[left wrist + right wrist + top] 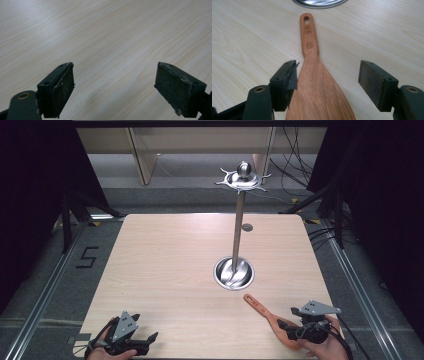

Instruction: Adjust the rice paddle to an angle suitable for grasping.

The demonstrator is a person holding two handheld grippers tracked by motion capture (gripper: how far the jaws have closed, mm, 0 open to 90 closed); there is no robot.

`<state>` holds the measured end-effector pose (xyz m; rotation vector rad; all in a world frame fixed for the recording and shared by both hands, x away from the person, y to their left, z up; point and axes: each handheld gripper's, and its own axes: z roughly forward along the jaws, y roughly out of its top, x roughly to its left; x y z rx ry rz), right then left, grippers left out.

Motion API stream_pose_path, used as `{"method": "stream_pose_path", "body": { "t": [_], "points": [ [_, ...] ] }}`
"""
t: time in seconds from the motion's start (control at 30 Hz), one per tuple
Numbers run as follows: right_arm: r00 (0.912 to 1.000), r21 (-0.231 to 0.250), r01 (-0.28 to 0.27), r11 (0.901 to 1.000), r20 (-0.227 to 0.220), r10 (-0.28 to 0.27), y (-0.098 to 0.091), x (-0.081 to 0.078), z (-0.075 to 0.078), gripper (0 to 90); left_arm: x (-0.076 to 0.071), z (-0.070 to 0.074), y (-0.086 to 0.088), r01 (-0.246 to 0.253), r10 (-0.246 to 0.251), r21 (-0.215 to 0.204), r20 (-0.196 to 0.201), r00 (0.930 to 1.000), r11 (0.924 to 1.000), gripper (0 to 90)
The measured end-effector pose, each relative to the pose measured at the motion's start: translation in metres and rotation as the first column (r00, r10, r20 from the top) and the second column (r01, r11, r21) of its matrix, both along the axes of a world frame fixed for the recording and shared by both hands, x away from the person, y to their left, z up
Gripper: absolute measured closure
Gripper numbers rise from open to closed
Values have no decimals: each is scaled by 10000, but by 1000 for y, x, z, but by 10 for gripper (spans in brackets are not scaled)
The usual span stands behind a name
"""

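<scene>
Right gripper view shows the right tool (328, 82) spread wide over the wooden spatula (317, 82), which lies flat near the table's (165, 270) near right corner, handle toward the metal stand (234, 272). Left tool (115, 87) hangs spread over bare wood.

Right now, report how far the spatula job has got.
Done: nothing hangs on the metal stand. In hand: the right gripper straddles the wooden spatula, which lies flat on the table, jaws open. The left gripper is open. Left: gripping and lifting.
</scene>
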<state>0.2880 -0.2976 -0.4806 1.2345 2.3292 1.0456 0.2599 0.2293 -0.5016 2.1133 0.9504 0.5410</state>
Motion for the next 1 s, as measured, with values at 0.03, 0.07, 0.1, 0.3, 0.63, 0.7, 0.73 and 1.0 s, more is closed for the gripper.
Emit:
{"method": "stream_pose_path", "body": {
  "t": [0.03,0.07,0.1,0.3,0.63,0.7,0.73,1.0],
  "points": [
    [10000,0,0,10000,0,0,0,0,0,324,0,0,0,0,0,0,0,10000,10000,152],
    [10000,-22,18,10000,-9,-18,0,0,0,324,0,0,0,-16,16,-24,-13,10000,10000,152],
    [10000,-30,-60,10000,30,60,0,1,0,325,0,0,0,-24,24,-18,-26,10000,10000,152],
    [9998,-70,6,10000,-203,-7,3,2,3,325,-1,-1,-2,-167,165,-172,-120,9998,9997,151],
    [9992,-455,-378,9982,-140,372,11,12,6,336,-1,0,0,-125,123,-79,-221,9997,9999,151],
    [9981,-684,-592,9959,-224,578,13,15,8,340,-1,1,1,-28,29,32,-252,9997,10000,152],
    [9986,-622,-497,9968,-217,485,14,15,8,341,-1,2,2,92,-84,275,-296,9995,9996,151],
    [9963,-1094,-797,9908,-420,755,22,27,19,354,-1,1,0,-202,202,-59,-119,9997,9998,151]
  ]
}}
